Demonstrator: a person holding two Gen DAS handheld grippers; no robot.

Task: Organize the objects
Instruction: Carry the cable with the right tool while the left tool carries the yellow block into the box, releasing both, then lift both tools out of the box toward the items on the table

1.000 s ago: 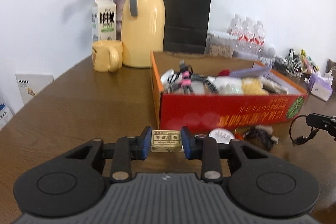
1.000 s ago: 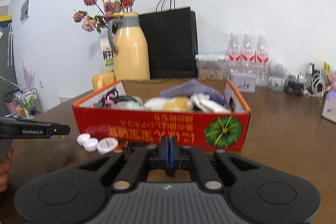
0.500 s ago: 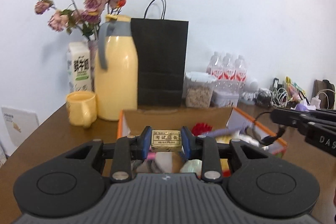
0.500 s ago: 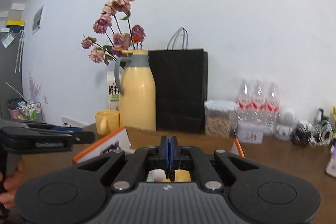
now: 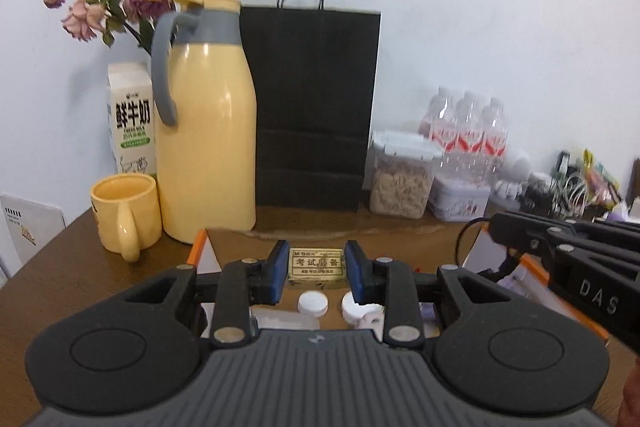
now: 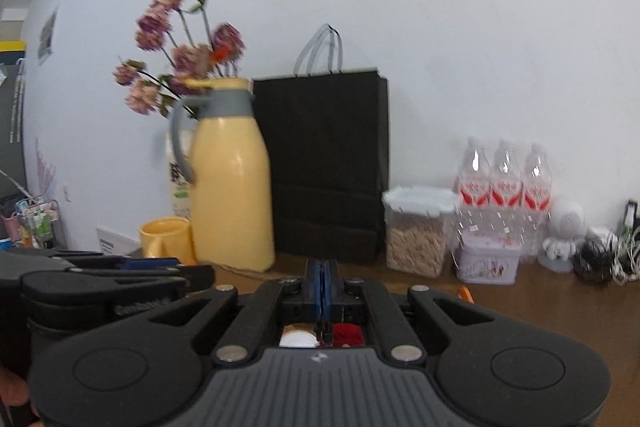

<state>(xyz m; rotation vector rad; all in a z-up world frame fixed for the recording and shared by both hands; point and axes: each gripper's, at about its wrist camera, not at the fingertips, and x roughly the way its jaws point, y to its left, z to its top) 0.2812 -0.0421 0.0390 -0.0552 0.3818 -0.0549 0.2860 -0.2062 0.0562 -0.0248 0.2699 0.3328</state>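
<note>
My left gripper (image 5: 317, 269) held the eraser (image 5: 317, 267) clamped above the open box (image 5: 202, 247), my right gripper (image 6: 322, 281) was closed and apparently empty; release into the box appeared due next.

A second ago the left gripper (image 5: 317, 269) hung low over the table (image 5: 52, 267), looking at the printed red front wall of the box (image 5: 202, 247) from outside. Now it is raised and moved in above the box, whose brown inner floor and 2 white caps (image 5: 313, 303) (a second ago these lay on the table outside the front wall) show just under the fingers (image 5: 277, 271). The yellow jug (image 5: 206, 131) and black bag (image 5: 312, 107) loom much larger. The right gripper (image 6: 322, 285) has likewise risen from before the box front to above it, and now sits close beside the left one.
</note>
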